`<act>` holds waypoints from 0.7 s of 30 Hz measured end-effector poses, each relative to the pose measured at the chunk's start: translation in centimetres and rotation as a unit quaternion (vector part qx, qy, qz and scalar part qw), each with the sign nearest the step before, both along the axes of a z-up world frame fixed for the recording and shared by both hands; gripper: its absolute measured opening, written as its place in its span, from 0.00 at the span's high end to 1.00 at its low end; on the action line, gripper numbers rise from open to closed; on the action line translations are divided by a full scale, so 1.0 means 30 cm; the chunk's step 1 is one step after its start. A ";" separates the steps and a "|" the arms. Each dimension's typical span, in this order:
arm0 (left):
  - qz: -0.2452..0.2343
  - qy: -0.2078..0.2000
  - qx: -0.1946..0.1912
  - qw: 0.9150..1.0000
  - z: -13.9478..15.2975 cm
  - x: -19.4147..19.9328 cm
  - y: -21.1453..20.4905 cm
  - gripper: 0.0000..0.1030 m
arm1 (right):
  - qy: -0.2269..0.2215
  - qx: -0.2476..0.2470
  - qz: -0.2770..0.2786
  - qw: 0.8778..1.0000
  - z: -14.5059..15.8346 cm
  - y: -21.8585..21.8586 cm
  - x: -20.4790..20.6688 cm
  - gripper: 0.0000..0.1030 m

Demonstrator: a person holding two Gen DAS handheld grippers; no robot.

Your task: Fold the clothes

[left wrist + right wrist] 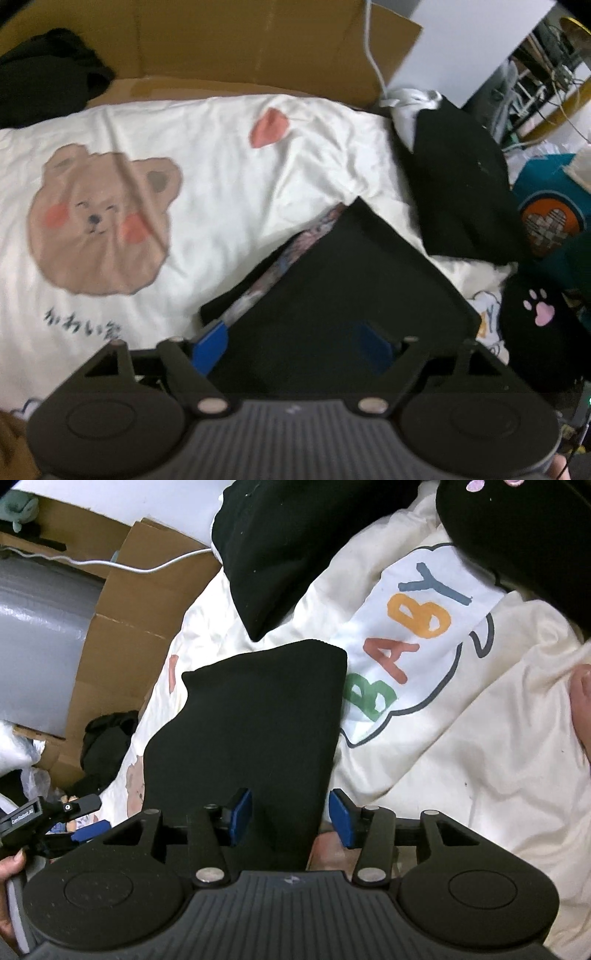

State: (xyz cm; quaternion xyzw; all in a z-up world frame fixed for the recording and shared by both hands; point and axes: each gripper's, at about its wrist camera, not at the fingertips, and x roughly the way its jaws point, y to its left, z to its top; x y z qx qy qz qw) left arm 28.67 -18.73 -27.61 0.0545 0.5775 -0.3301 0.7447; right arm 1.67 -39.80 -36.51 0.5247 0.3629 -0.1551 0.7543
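Note:
A black garment (351, 280) lies on the cream bedsheet (229, 177), with a strip of coloured print showing along its left edge. My left gripper (291, 347) stands open and wide over its near edge; the cloth lies between the blue fingers (208, 347) and shades the right one. In the right wrist view the same black garment (255, 716) runs forward from my right gripper (291, 818). That gripper is open, its left pad touching the cloth and a gap at the right pad. The left gripper (88, 829) shows at the lower left there.
A cardboard box (229, 44) and a white cable (373, 55) stand behind the bed. Other black clothes (458, 192) lie at the right, one with a pink paw print (541, 308). The sheet bears a bear print (103, 221) and "BABY" lettering (406, 635). A hand (583, 709) shows at the right edge.

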 end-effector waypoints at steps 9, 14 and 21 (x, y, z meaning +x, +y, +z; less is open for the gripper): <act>-0.041 -0.005 0.009 0.999 -0.048 0.035 -0.097 0.20 | -0.007 0.003 -0.009 1.000 -0.025 -0.015 0.022 0.50; -0.077 -0.007 0.013 0.997 -0.051 0.034 -0.162 0.20 | -0.004 -0.036 0.000 0.999 -0.020 0.000 0.033 0.50; -0.114 -0.013 0.030 0.993 -0.050 0.043 -0.210 0.20 | -0.013 -0.044 0.005 0.999 -0.038 0.008 0.045 0.50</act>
